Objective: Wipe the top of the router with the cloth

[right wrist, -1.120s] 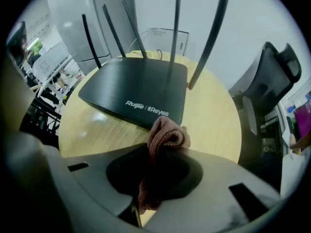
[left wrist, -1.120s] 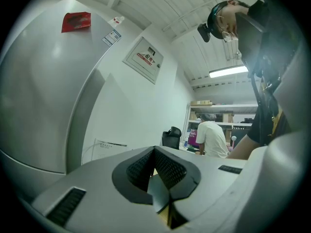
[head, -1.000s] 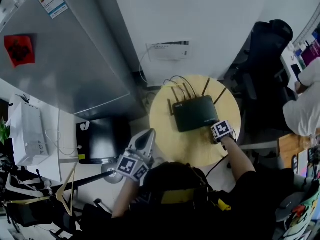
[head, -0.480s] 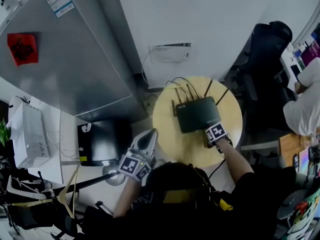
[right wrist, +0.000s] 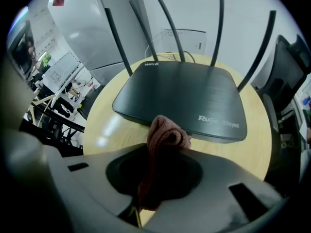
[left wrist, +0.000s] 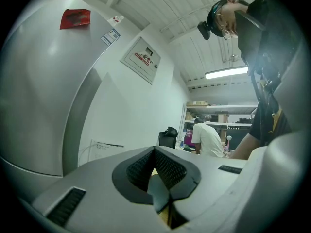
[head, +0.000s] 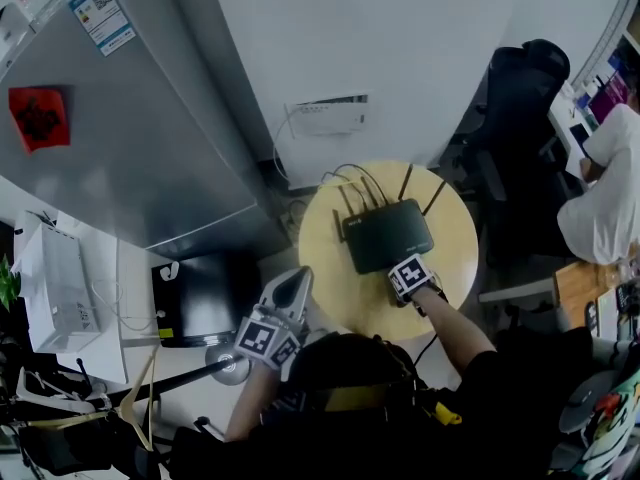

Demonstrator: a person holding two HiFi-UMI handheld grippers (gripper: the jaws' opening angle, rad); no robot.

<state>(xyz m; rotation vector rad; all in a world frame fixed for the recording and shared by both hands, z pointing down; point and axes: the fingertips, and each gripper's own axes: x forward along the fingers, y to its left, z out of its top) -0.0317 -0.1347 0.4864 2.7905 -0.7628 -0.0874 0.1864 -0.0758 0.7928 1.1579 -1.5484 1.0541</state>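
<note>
The right claw (right wrist: pixel 146 193) clamps a bunched reddish-brown knitted cloth (right wrist: pixel 165 137) at the near edge of the flat black antennaed router (right wrist: pixel 184 93), which lies ahead on the round pale wooden table (right wrist: pixel 109 125). The left claw (left wrist: pixel 163 188) is closed and empty.

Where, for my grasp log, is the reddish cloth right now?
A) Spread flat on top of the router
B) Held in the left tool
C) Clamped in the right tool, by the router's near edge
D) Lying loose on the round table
C: the right gripper view shows the cloth pinched in the right tool, just short of the router.
</note>
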